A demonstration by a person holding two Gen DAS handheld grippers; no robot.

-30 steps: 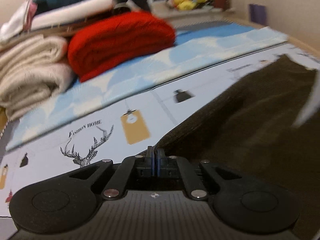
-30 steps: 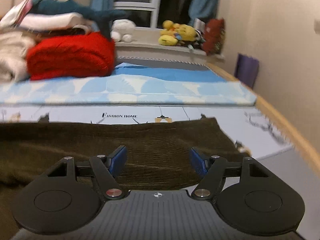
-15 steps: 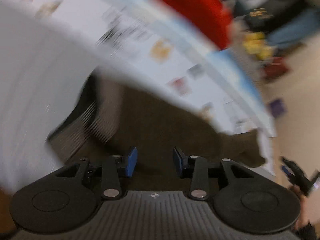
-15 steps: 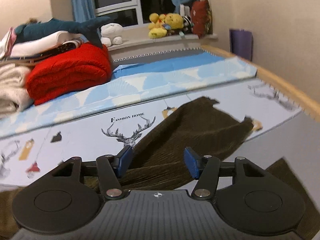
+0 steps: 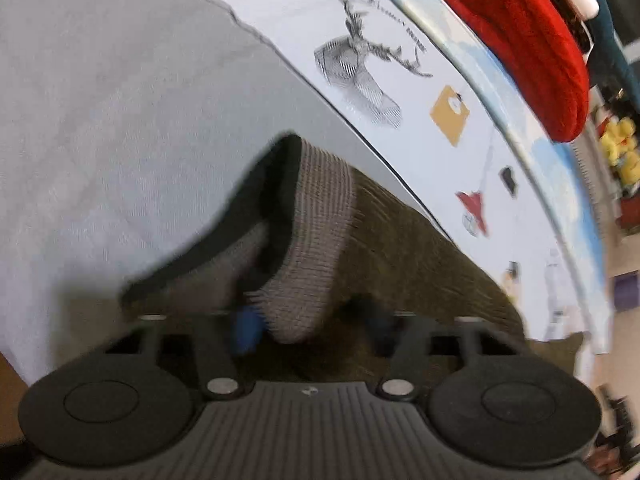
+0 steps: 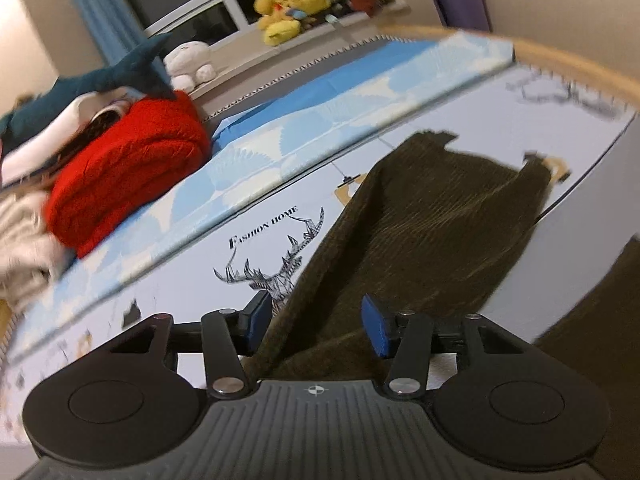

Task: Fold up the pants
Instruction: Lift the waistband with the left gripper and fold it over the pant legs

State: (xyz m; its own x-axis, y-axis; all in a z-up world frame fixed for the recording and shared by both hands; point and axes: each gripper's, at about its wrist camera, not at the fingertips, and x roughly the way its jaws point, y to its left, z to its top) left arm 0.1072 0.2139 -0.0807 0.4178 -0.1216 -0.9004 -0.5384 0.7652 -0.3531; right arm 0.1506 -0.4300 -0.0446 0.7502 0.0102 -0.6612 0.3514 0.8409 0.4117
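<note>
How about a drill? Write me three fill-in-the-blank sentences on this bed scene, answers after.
The folded knit below the shark is ___.
The left gripper and right gripper both sit over the pants with jaws ___.
The print under "Fashion Home" shows a ___.
Answers: red; open; deer.

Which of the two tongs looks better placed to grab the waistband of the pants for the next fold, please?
Probably the left tongs: they are open with the ribbed waistband of the pants bunched between the fingers. The right tongs, also open, straddle only a plain stretch of fabric.
</note>
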